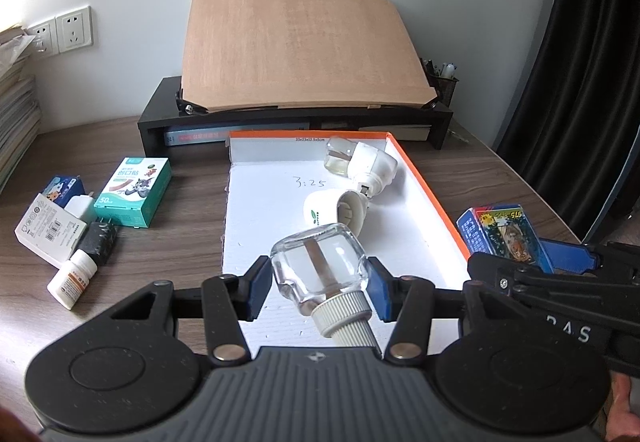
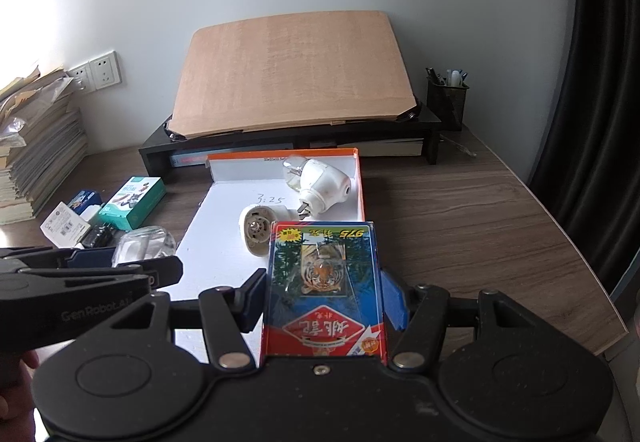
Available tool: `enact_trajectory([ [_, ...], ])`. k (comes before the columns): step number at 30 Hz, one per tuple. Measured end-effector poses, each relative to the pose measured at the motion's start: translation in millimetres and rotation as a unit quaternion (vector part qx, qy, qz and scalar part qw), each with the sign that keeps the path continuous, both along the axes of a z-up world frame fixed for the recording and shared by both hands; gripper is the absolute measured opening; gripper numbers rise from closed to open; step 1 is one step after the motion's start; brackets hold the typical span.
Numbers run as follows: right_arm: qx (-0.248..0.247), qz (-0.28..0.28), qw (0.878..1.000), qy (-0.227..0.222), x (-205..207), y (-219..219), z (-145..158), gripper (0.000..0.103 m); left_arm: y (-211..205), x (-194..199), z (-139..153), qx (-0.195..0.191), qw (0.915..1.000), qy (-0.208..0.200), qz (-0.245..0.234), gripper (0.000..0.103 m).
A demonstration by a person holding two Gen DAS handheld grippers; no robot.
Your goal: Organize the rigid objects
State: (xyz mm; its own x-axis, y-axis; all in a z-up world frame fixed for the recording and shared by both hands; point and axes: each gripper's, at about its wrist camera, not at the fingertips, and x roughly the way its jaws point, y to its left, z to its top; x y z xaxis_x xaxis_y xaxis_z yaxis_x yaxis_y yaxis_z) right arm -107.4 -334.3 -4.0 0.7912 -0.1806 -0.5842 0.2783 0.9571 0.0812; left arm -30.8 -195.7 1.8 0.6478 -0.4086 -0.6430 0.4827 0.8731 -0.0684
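we have both tongs loaded. our left gripper (image 1: 318, 284) is clenched on a clear glass refill bottle with a ribbed cream cap (image 1: 320, 270), pads pressing its sides, cap pointing back at us; it hangs over the near end of the shallow white cardboard tray with an orange rim (image 1: 424, 186). our right gripper (image 2: 324, 298) grasps a blue and red card box printed with a tiger (image 2: 326, 282), held just off the tray's right edge, above the wooden desk (image 2: 460, 226).

ahead of both tongs, two things already lie in the tray: a white plug-in vaporiser with a bottle fitted (image 1: 366, 164) at the far right corner, and a second white plug-in heater without a bottle (image 1: 336, 212) nearer us, just beyond the held bottle.

so we judge the job roughly half done. neither held piece is set down yet. well to the left of the left gripper, five things wait on the desk: a teal plaster box (image 1: 134, 192), a white flat carton (image 1: 50, 230), a black charger plug (image 1: 98, 242), a small white pill bottle (image 1: 72, 278) and a small blue box (image 1: 66, 188).
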Motion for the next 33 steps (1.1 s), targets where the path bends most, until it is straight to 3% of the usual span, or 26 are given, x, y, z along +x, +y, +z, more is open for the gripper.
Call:
enact_trajectory([
  [33, 0.006, 0.025, 1.000, 0.005, 43, -17, -11, 0.071, -9, 31, -13, 0.009, 0.9995, 0.015, 0.027, 0.051],
])
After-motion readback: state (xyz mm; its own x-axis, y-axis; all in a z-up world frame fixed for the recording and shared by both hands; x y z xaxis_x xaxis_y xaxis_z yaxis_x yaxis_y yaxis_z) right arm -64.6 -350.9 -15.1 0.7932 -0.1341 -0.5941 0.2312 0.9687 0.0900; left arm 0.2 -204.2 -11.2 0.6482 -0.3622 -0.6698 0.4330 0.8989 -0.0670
